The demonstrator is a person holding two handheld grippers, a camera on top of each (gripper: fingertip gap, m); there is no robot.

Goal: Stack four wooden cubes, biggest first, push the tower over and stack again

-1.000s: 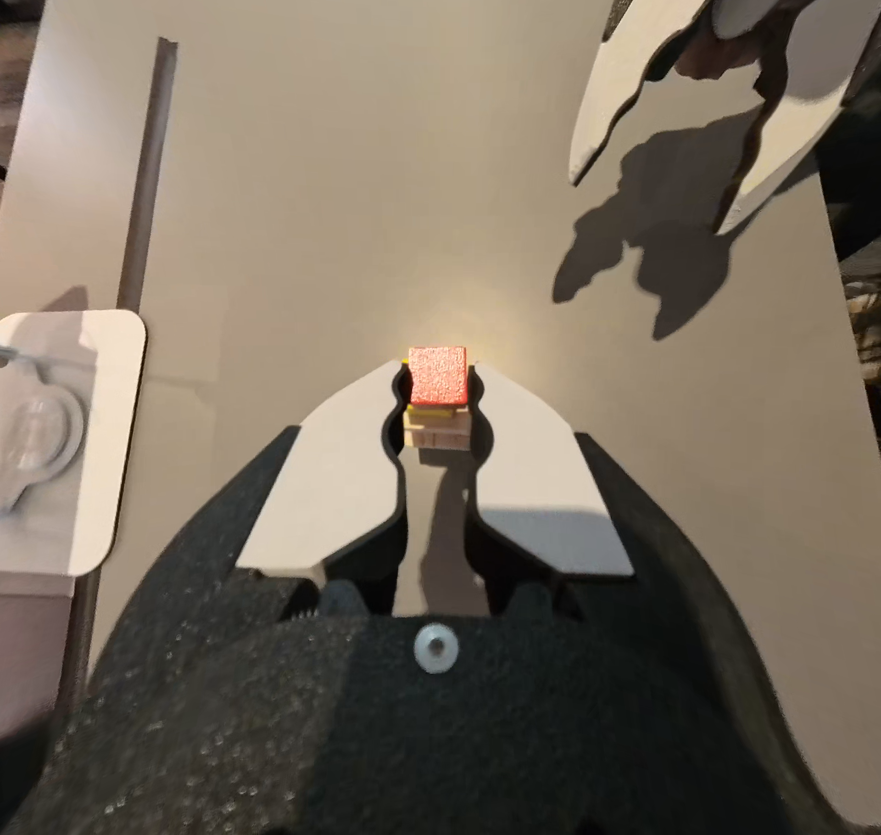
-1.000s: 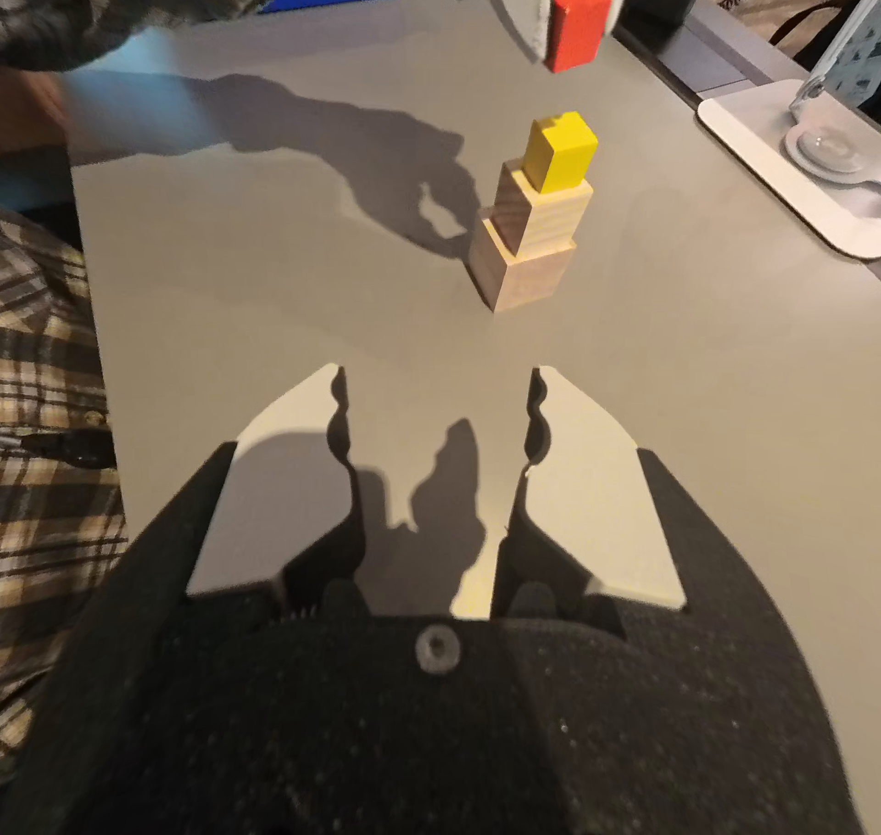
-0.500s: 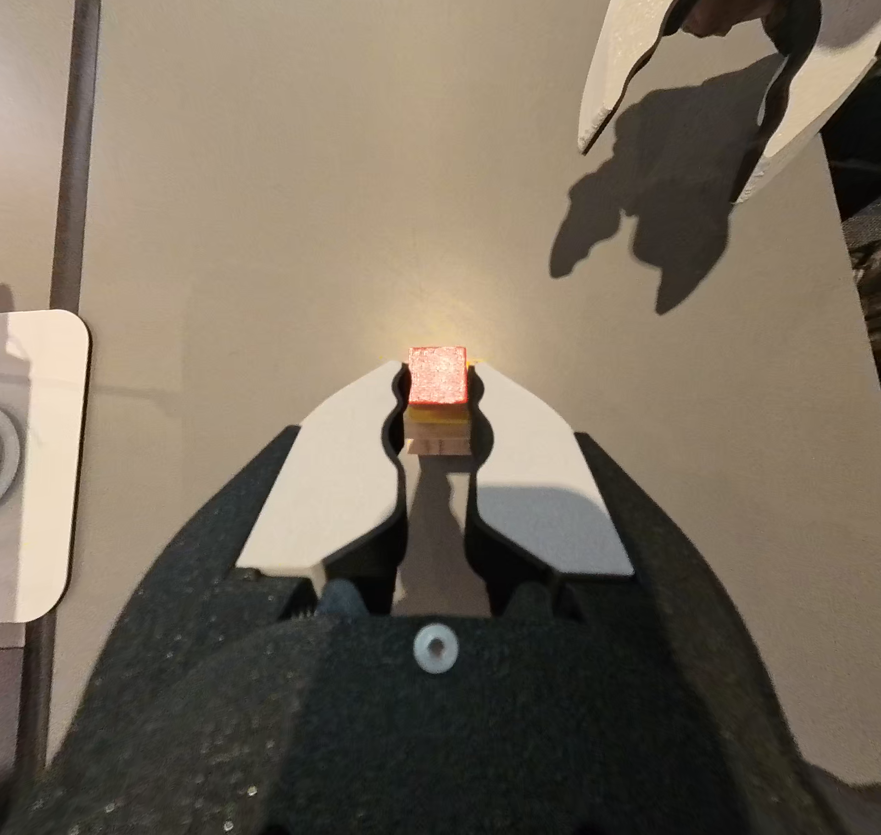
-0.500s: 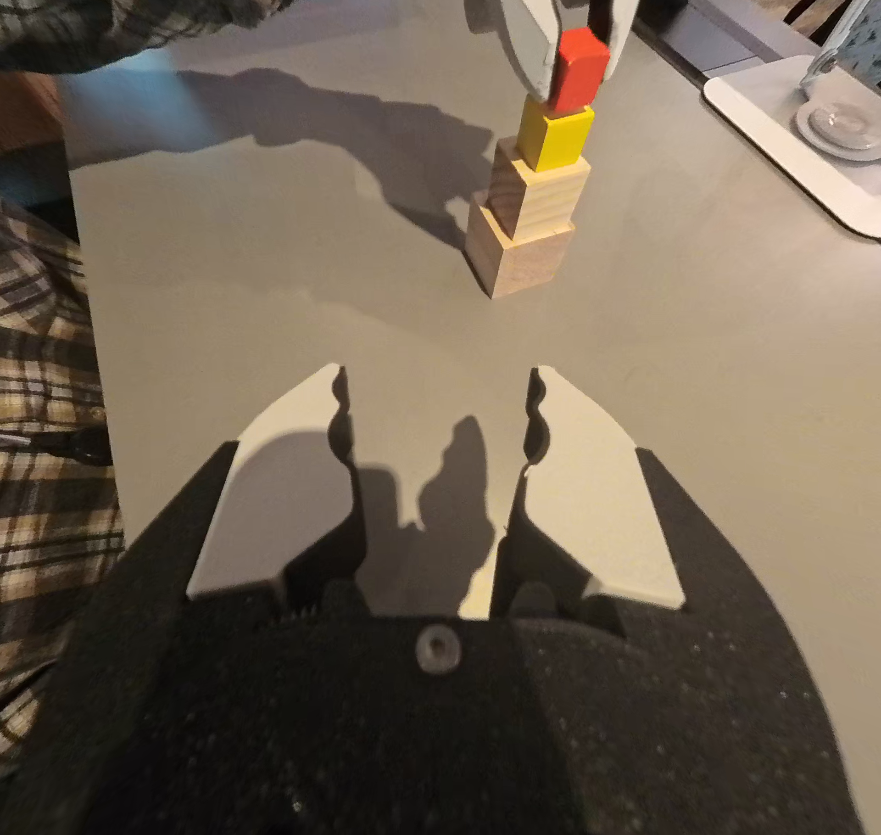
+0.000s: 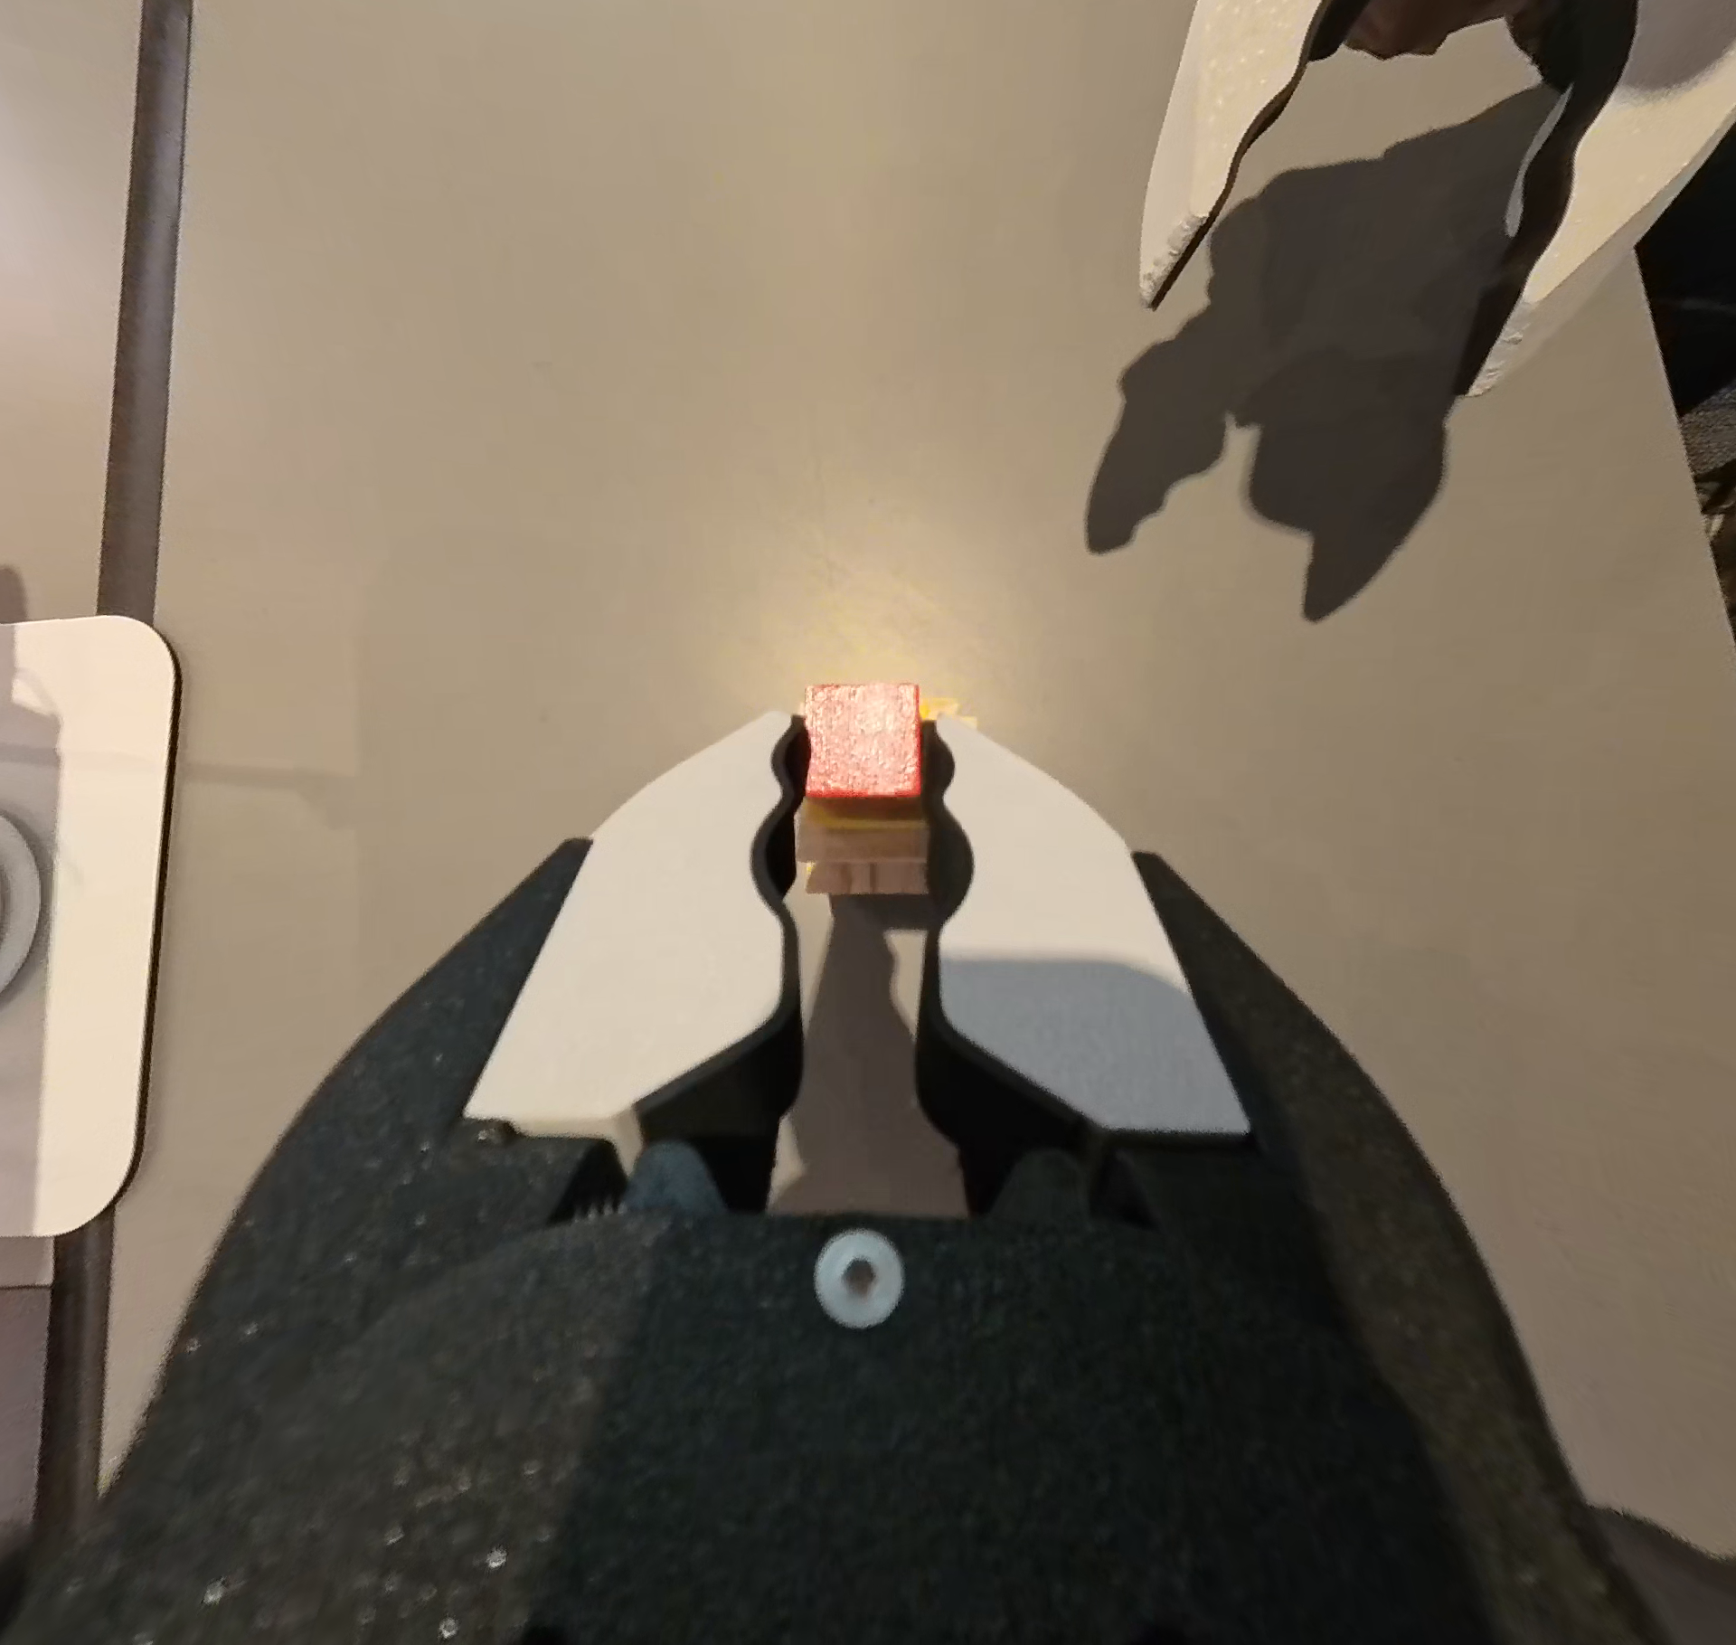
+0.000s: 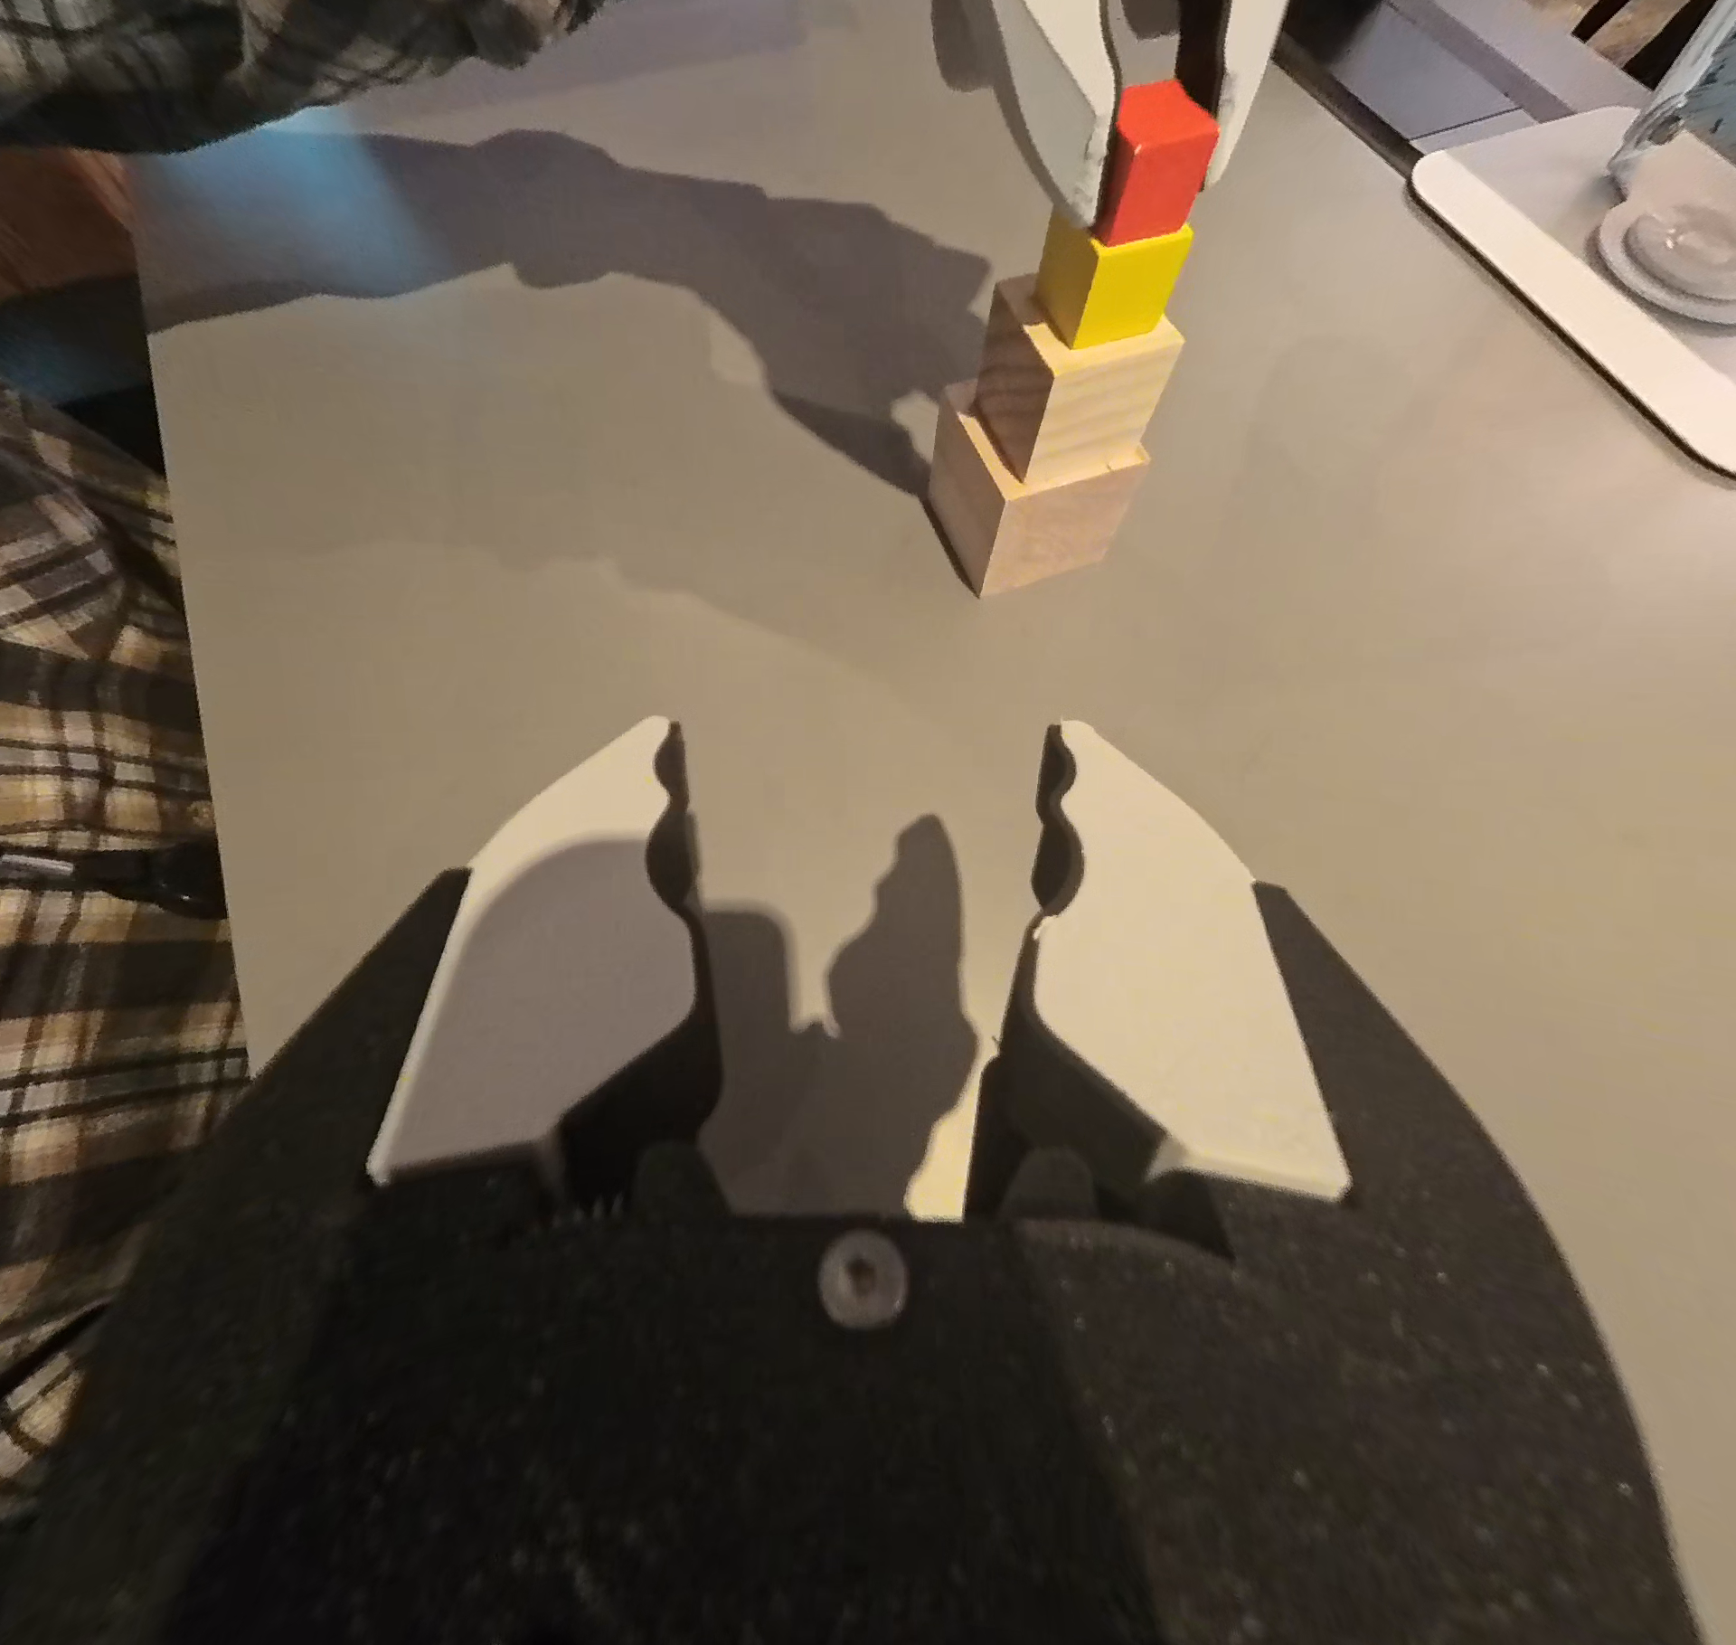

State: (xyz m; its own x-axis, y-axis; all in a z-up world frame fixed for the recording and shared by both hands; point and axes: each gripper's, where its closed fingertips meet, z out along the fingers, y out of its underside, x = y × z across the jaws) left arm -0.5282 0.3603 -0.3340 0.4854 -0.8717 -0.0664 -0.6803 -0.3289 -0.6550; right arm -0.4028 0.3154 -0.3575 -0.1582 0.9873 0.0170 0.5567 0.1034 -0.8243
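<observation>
A tower stands on the grey table: a large plain wooden cube (image 6: 1043, 519) at the bottom, a smaller plain wooden cube (image 6: 1090, 402) on it, then a yellow cube (image 6: 1113, 284). My left gripper (image 5: 864, 740) is shut on the small red cube (image 5: 862, 751) and holds it on top of the yellow cube; the right wrist view shows that gripper (image 6: 1160, 158) coming down from above around the red cube (image 6: 1155, 162). My right gripper (image 6: 864, 735) is open and empty, low over the table in front of the tower. It also shows at the top right of the left wrist view (image 5: 1315, 331).
A white tray (image 6: 1541, 284) with a round clear part lies to the right of the tower; it shows at the left edge of the left wrist view (image 5: 94, 942). A dark strip (image 5: 141, 284) runs along the table's edge. A person's plaid sleeve (image 6: 282, 3) reaches across the top left. The grippers' ends are close to 15 cm from one another.
My left gripper has come down with the red cube, from above the tower onto the yellow cube. My right gripper has stayed open in about the same place.
</observation>
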